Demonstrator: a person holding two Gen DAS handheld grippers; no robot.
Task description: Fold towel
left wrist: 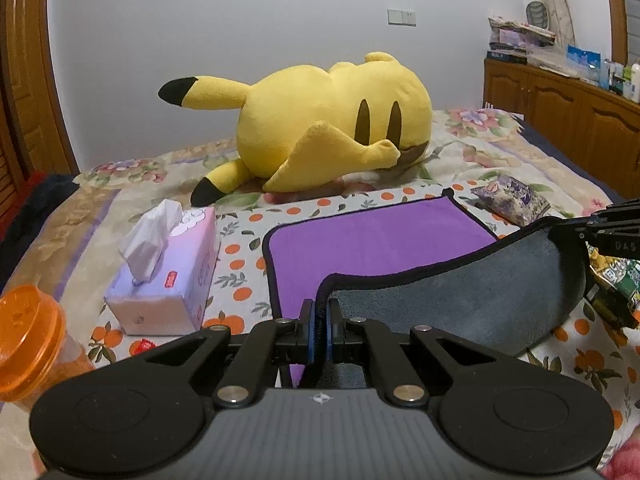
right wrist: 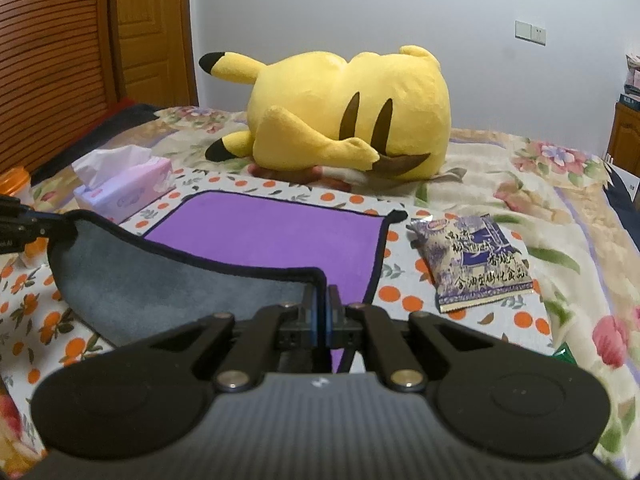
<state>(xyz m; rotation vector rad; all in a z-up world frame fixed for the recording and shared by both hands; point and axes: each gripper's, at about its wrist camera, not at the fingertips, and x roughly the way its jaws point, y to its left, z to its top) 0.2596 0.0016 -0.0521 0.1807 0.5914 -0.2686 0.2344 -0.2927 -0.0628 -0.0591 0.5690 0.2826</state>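
A towel, purple on top (left wrist: pixel 372 240) (right wrist: pixel 272 232) and grey underneath (left wrist: pixel 460 296) (right wrist: pixel 168 280), with a dark hem, lies on the bed. Its near edge is lifted and curls over toward the far edge, so the grey side shows. My left gripper (left wrist: pixel 321 312) is shut on the near left corner. My right gripper (right wrist: pixel 322 300) is shut on the near right corner. Each gripper also shows at the edge of the other's view, holding the raised hem: the right gripper (left wrist: pixel 600 232) and the left gripper (right wrist: pixel 24 220).
A big yellow plush (left wrist: pixel 328 128) (right wrist: pixel 344 120) lies behind the towel. A tissue box (left wrist: pixel 168 276) (right wrist: pixel 124 188) and an orange-lidded jar (left wrist: pixel 28 340) are at the left. A purple snack bag (left wrist: pixel 512 198) (right wrist: pixel 472 264) and a green packet (left wrist: pixel 620 280) are at the right. A wooden cabinet (left wrist: pixel 560 108) stands beyond the bed.
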